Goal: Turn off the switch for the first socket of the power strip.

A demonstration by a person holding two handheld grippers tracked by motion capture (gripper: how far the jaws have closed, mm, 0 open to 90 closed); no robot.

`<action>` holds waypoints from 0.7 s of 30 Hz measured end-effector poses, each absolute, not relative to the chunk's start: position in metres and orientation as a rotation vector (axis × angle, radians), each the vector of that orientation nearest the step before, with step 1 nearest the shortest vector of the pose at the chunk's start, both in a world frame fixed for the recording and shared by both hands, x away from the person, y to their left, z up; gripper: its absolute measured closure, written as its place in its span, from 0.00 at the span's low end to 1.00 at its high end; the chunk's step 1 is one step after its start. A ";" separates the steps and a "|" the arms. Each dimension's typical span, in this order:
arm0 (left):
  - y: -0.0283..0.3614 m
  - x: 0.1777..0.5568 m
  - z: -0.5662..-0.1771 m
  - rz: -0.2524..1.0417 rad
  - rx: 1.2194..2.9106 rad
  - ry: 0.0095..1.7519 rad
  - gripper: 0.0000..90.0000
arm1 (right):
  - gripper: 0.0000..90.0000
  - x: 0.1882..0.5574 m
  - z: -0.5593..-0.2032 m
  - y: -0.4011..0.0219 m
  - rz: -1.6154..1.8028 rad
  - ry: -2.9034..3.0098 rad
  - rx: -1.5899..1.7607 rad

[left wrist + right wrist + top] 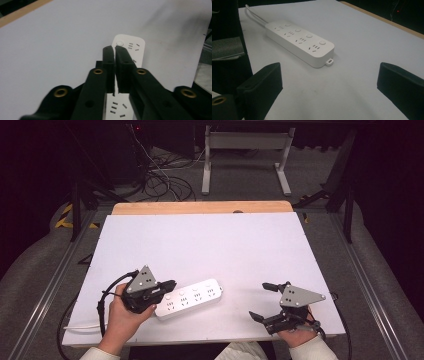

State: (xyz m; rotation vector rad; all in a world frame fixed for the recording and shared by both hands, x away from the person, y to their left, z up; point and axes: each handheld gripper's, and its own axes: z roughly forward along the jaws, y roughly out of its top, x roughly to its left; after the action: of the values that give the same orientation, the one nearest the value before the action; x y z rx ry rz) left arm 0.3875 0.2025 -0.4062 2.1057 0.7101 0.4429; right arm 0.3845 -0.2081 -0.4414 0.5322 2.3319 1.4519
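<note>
A white power strip point(190, 298) with several sockets and round buttons lies on the white table top near the front, a little left of centre. Its white cable point(80, 325) runs off to the left. My left gripper point(169, 284) hovers over the strip's left half, shut with nothing between the jaws. In the left gripper view the tips point(114, 48) sit above the strip point(130, 47), close to a round button. My right gripper point(260, 301) rests at the front right, open and apart from the strip. The right gripper view has the strip point(299, 41) ahead of its wide jaws point(329, 75).
The white table top point(210, 245) has a wooden strip point(200, 207) along its far edge. Beyond it are a white metal frame point(247, 155) and tangled cables point(160, 180) on the floor. Metal rails run along both sides of the table.
</note>
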 end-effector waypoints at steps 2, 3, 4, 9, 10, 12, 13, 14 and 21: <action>0.201 0.389 -0.406 0.382 2.133 0.736 1.00 | 0.07 0.385 -0.441 -0.208 1.453 2.332 0.531; 0.201 0.389 -0.406 0.382 2.133 0.736 1.00 | 0.07 0.385 -0.441 -0.208 1.453 2.333 0.531; 0.200 0.389 -0.405 0.363 2.147 0.751 1.00 | 0.07 0.385 -0.442 -0.208 1.453 2.333 0.531; 0.197 0.396 -0.405 0.302 2.225 0.815 1.00 | 0.07 0.385 -0.442 -0.207 1.455 2.339 0.534; 0.196 0.397 -0.406 0.291 2.244 0.831 1.00 | 0.07 0.385 -0.442 -0.207 1.455 2.339 0.534; 0.195 0.401 -0.408 0.281 2.273 0.859 1.00 | 0.07 0.385 -0.442 -0.208 1.456 2.341 0.533; 0.194 0.402 -0.409 0.281 2.290 0.868 1.00 | 0.07 0.385 -0.442 -0.208 1.456 2.341 0.533; 0.194 0.404 -0.410 0.280 2.305 0.876 1.00 | 0.07 0.385 -0.442 -0.207 1.457 2.341 0.530; 0.190 0.411 -0.416 0.286 2.396 0.934 1.00 | 0.07 0.385 -0.442 -0.207 1.457 2.347 0.529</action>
State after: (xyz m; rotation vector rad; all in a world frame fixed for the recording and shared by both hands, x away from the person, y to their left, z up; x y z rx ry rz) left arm 0.4106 0.1898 -0.4159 2.3962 0.9336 0.2855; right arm 0.3853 -0.2073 -0.4423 0.5294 2.3469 1.4565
